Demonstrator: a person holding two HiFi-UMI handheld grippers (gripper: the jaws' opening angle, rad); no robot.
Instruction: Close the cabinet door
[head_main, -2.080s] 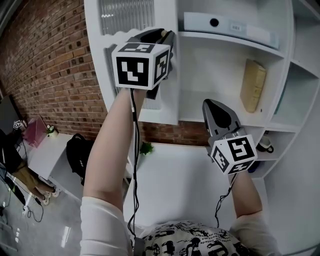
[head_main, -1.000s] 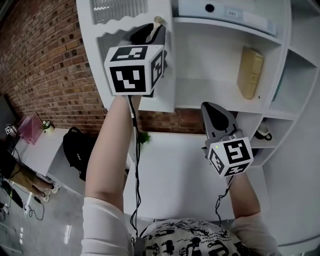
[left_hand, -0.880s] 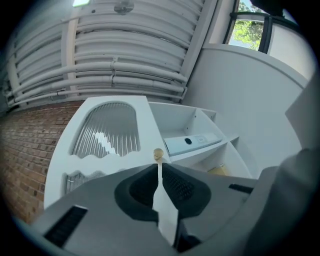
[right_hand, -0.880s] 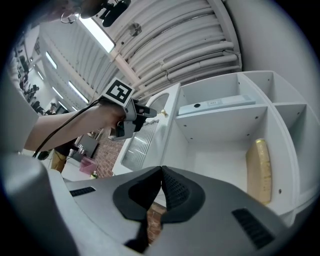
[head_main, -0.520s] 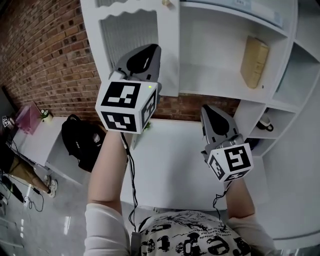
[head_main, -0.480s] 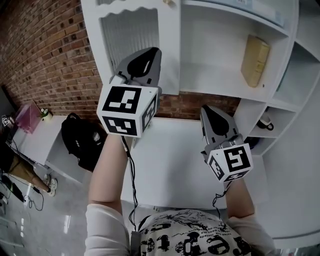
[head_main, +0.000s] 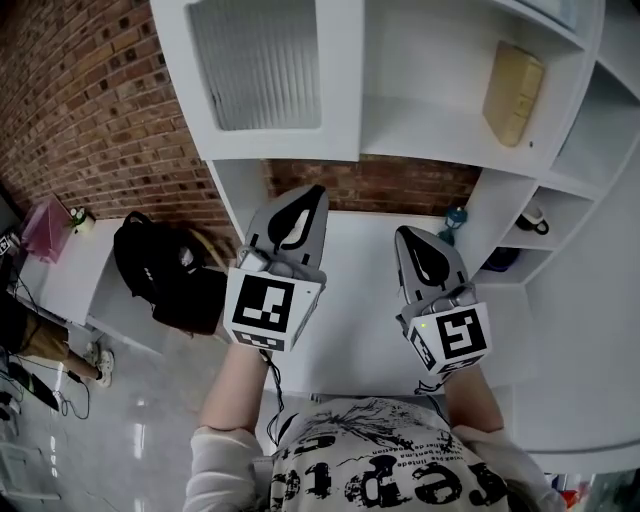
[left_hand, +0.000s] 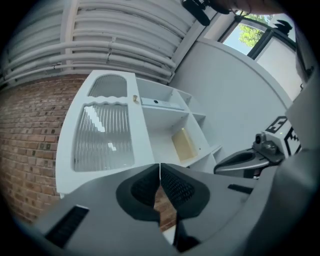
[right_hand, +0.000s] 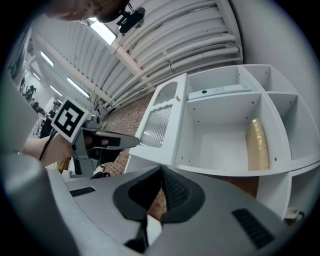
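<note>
The left gripper (head_main: 312, 195), centre left in the head view, and the right gripper (head_main: 408, 238), centre right, have smooth grey tapered shells, each with a black oval recess on top. Each ends in a white cube (head_main: 265, 312) printed with black square markers. The pads (left_hand: 172, 187) are black and ribbed. A thin black cable (head_main: 272, 380) leaves the left cube. At the bottom edge is a white shirt (head_main: 380, 480) with black print and white sleeves (head_main: 225, 468).

The cabinet door (head_main: 262, 70), far above the left fingers (head_main: 312, 238), was cut off by the top edge, so its top was not seen. A little blue thing (head_main: 455, 216) just past the right fingers (head_main: 438, 275) was too small to tell. The counter (head_main: 360, 300) between the fingers was partly hidden by them.
</note>
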